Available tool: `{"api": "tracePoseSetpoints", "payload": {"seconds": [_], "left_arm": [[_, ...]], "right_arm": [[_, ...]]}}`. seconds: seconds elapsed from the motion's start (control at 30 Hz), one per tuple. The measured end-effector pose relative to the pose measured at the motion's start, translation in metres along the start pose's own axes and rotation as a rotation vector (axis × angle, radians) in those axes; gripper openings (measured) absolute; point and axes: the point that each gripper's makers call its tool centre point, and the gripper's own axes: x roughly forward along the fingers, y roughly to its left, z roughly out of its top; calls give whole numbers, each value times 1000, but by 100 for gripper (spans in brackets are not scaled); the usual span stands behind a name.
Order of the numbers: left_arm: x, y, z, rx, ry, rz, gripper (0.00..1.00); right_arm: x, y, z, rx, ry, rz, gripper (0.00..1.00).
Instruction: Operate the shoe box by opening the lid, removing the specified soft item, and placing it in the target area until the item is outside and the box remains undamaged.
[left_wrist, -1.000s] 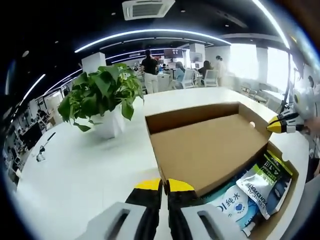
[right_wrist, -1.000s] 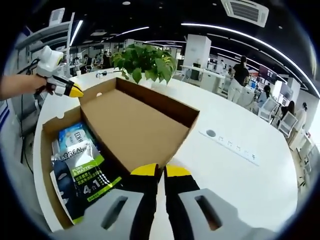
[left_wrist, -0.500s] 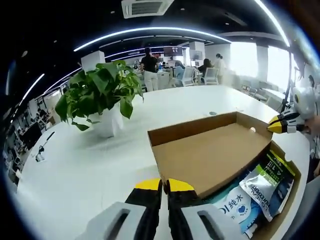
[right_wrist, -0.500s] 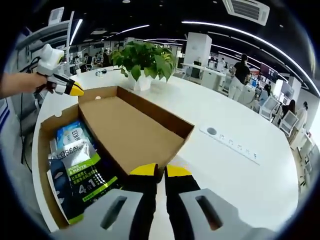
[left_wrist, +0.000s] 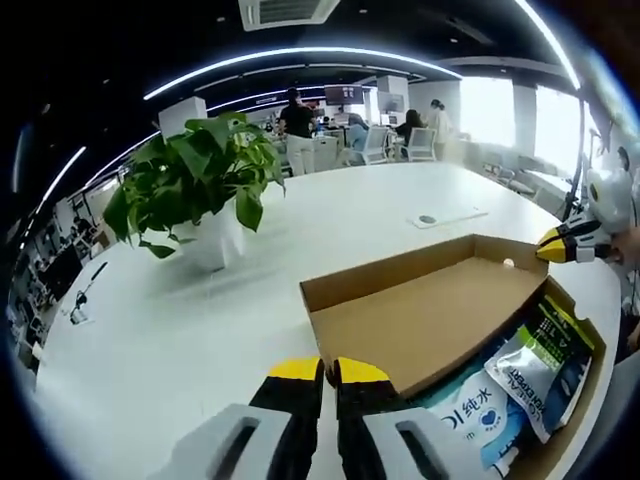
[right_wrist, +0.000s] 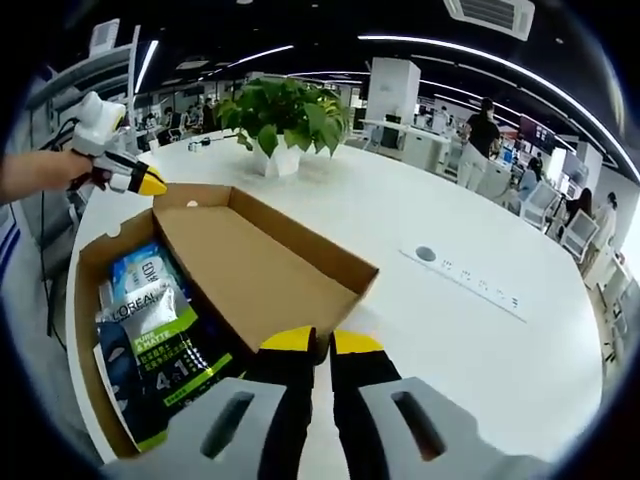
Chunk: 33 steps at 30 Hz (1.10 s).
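Table (right_wrist: 480, 330): white, carries the shoe box (right_wrist: 85, 300). Lid (right_wrist: 250, 275): swung back. Packets (right_wrist: 160, 335): inside, long axis along the box, left of our right gripper (right_wrist: 320, 345), right of our left gripper (left_wrist: 322, 372). Both grippers' fingers closed, empty.

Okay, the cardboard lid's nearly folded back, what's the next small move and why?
Probably ease the brown cardboard lid on down to the white table: it hangs tilted over the soft packets, with both grippers shut at its corners.
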Motion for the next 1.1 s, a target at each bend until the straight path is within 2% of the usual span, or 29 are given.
{"api": "tracePoseSetpoints", "payload": {"seconds": [0.7,0.77,1.1], "left_arm": [[3,1,-1,-27,21,3,4],[2,1,-1,-27,22,3,4],[-1,-2,-4,-21,36,4,8]], "right_arm": [[3,-1,0,40,12,12,4],[3,1,-2,53,33,26,6],[-2,6,-4,50,40,42,10]]}}
